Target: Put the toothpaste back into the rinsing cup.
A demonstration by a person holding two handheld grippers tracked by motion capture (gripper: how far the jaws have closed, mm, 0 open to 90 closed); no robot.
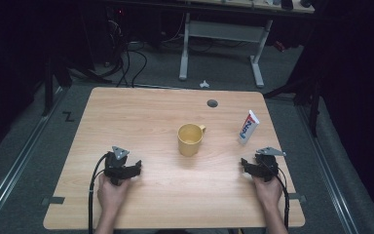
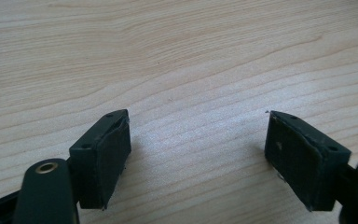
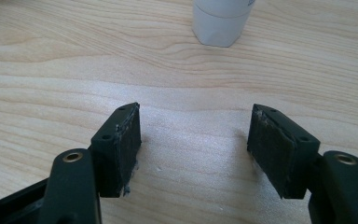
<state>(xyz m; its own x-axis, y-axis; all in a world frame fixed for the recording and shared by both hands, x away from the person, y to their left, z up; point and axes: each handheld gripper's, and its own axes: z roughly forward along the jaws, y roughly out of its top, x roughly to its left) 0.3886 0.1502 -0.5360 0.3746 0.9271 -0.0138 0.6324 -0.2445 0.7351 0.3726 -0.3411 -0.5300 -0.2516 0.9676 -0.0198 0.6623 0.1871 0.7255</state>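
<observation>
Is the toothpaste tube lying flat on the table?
No, the toothpaste tube stands upright on its cap, right of the yellow mug.

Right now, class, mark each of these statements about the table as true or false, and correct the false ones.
1. The yellow mug stands upright near the middle of the table. True.
2. The toothpaste tube lies flat inside the mug. False: it stands on its cap on the table, apart from the mug, towards the right edge.
3. The right tool has its jaws apart with nothing between them. True.
4. The left tool is clamped on the mug's handle. False: its jaws are open over bare wood, away from the mug.
5. The mug's handle points towards the toothpaste tube's side. True.
</observation>
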